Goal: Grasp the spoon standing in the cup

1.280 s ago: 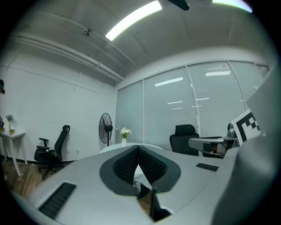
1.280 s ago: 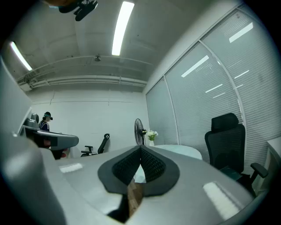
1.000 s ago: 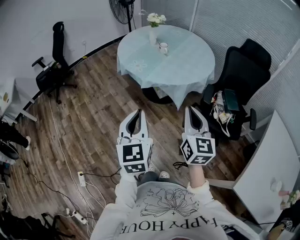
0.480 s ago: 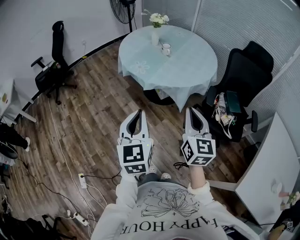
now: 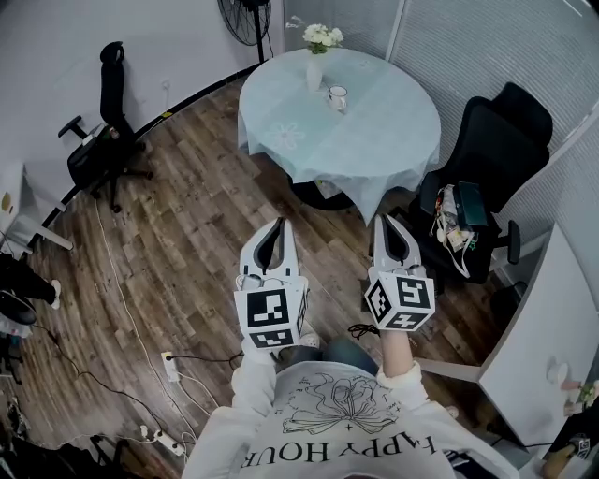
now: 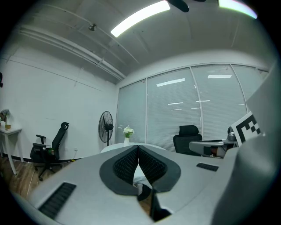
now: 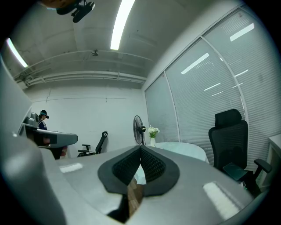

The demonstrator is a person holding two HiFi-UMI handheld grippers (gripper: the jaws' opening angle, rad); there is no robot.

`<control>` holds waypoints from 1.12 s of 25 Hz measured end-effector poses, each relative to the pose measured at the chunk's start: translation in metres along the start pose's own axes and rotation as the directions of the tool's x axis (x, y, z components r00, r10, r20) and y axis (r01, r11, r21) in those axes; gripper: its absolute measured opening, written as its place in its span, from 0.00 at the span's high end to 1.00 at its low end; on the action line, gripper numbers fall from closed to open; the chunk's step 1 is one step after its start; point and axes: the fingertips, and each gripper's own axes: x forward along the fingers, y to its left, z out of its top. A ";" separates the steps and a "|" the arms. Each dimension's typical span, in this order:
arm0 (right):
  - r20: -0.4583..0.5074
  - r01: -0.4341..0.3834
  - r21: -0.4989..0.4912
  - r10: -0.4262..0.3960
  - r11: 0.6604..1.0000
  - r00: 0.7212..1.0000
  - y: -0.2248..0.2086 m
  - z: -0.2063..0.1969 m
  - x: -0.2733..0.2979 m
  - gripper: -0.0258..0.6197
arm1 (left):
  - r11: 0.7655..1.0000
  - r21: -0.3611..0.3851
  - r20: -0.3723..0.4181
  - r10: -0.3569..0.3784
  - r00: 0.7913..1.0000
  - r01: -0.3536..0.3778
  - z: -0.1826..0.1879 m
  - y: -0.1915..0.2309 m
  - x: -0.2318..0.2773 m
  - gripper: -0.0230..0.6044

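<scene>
A white cup [image 5: 338, 98] stands on the round table [image 5: 374, 140] with a pale blue cloth, far ahead of me; the spoon in it is too small to make out. A white vase of flowers [image 5: 315, 58] stands just behind the cup. My left gripper [image 5: 277, 224] and right gripper [image 5: 385, 221] hang side by side over the wooden floor, well short of the table, both shut with nothing between the jaws. In the left gripper view the vase [image 6: 127, 133] shows beyond the closed jaws; in the right gripper view the table [image 7: 184, 149] lies ahead.
A black office chair [image 5: 491, 150] with a bag on its seat stands right of the table. Another black chair [image 5: 103, 140] is at the far left. A fan [image 5: 245, 21] stands behind the table. Cables and a power strip [image 5: 168, 365] lie on the floor. A white desk [image 5: 538, 346] is at right.
The view has shifted a little toward the table, which sits slightly further right in frame. Both grippers keep the same pose and stay shut.
</scene>
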 end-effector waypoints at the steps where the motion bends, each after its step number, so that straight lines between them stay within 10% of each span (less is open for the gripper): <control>1: -0.002 0.000 -0.001 0.000 1.000 1.000 0.002 -0.001 0.002 0.94 | 1.000 -0.001 0.000 -0.001 1.000 0.001 -0.001 0.003 0.001 0.95; 28: -0.024 -0.065 0.001 0.065 0.998 0.998 -0.039 -0.006 0.157 0.94 | 1.000 -0.017 -0.022 0.021 1.000 -0.022 0.000 0.029 0.154 0.95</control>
